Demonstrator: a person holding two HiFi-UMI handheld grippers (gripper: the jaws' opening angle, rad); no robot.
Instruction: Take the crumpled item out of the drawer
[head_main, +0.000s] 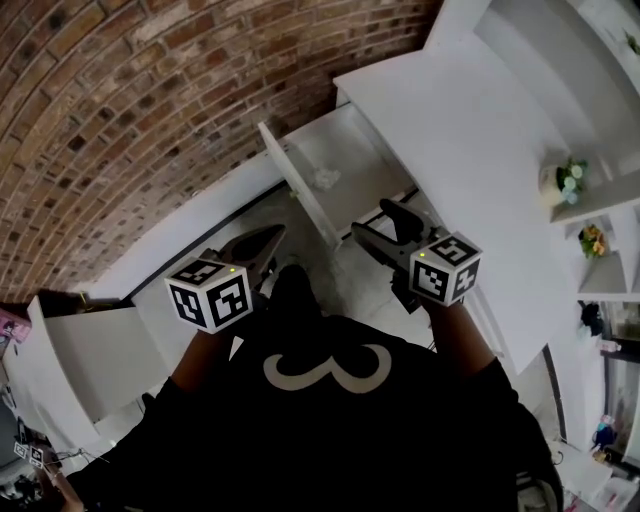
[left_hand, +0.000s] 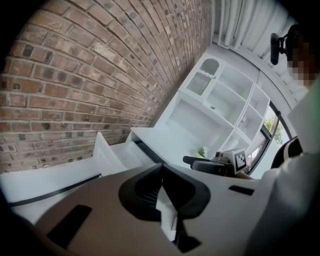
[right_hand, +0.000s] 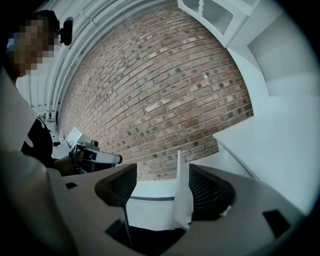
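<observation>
Left hand-held gripper (head_main: 268, 240): it is being held low in front of the person, short of the drawer. In its own view (left_hand: 160, 172) the jaw tips are being pressed together with nothing caught between them.
Right hand-held gripper (head_main: 372, 218): it is being held by the drawer's nearer end, beside the table's edge. In its own view (right_hand: 162, 185) the jaws are being held wide apart and nothing is being gripped.
Drawer (head_main: 295, 185): it is being shown pulled out from under the table top. One of its white walls (right_hand: 182, 190) is being seen between the right jaws, close to one pad, and contact cannot be told.
Crumpled item (head_main: 325, 180): a small pale wad is being seen lying on the drawer's floor, apart from both hand-held grippers.
Table (head_main: 470, 130): its white top is being seen to the right of the drawer.
Brick wall (head_main: 150, 100): it is being seen beyond the drawer, filling the upper left of the head view.
Person: a black shirt is being worn.
</observation>
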